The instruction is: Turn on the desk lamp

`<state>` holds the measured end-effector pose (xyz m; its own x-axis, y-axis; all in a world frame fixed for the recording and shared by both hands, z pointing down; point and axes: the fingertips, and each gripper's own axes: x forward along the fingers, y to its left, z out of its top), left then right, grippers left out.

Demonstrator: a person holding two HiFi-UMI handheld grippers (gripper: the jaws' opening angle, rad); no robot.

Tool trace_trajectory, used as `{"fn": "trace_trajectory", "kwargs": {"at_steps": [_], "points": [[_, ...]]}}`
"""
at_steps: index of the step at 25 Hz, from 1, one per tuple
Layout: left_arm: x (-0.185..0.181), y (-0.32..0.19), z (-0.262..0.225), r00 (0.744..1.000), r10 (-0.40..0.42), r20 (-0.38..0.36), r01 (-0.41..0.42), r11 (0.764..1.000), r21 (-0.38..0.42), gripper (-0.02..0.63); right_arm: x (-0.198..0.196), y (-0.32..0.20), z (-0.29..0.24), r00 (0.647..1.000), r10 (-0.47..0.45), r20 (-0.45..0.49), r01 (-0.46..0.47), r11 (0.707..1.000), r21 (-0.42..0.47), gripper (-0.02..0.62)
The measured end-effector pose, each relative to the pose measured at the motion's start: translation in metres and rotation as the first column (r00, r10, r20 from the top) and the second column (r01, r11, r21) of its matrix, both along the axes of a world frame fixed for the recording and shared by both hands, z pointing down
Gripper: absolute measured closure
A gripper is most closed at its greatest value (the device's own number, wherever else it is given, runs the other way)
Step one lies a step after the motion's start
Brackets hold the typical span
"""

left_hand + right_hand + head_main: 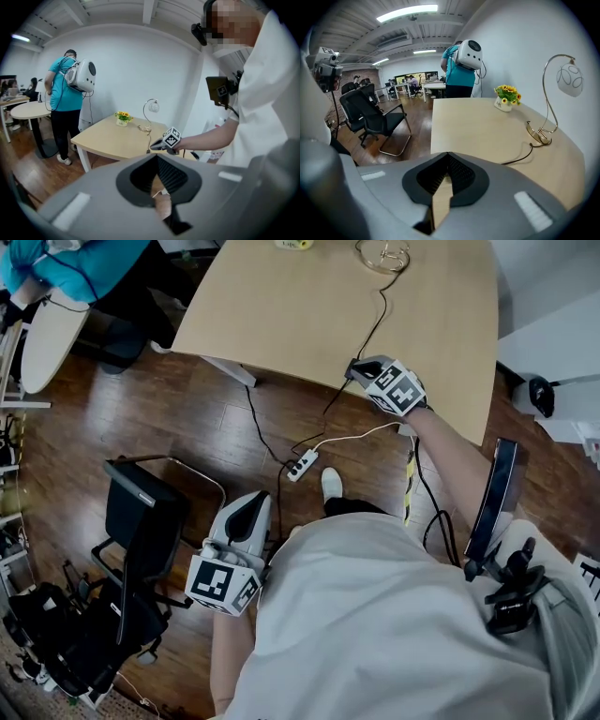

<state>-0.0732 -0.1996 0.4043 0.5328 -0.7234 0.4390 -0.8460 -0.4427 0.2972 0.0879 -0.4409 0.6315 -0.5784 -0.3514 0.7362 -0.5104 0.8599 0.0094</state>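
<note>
Wood floor all round, and one pale tabletop [281, 324] up ahead. On it: one lamp [570, 79] standing at the far right, one flower pot [506, 101], and one cord [519, 158] trailing from the lamp's base toward the near edge. Head view cuts the lamp off at the top, so only its base loop shows, and no switch can be made out on lamp or cord. Down on the floor, one power strip [302, 465].

Two grippers. The right gripper [354, 369] sits over the tabletop's near edge, right by the cord and well short of the lamp. Whether it touches the cord, can't tell. Its fingers [461, 176] meet at the tips, nothing between them. The left gripper [248, 507] hangs low beside the person's hip, over the floor, fingers [173, 176] closed too, empty.

One black chair [141, 517] at left. One other person [457, 70], in teal with a white backpack, beyond the tabletop.
</note>
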Motion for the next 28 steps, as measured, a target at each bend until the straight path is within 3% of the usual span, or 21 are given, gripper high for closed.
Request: {"fn": "trace_trajectory", "kwargs": {"at_steps": [13,28], "points": [[-0.008,-0.006,0.017,1.000,-0.017,0.016,0.017,0.999,-0.036,0.586,-0.008,-0.015,0.036,0.997,-0.032,-0.073,0.027,0.998,-0.063,0.591],[-0.003,-0.022,0.017,1.000,-0.022,0.007,0.022,0.999,-0.050,0.586,-0.005,-0.011,0.050,0.996,-0.047,-0.077,0.039,0.995,-0.096,0.591]]}}
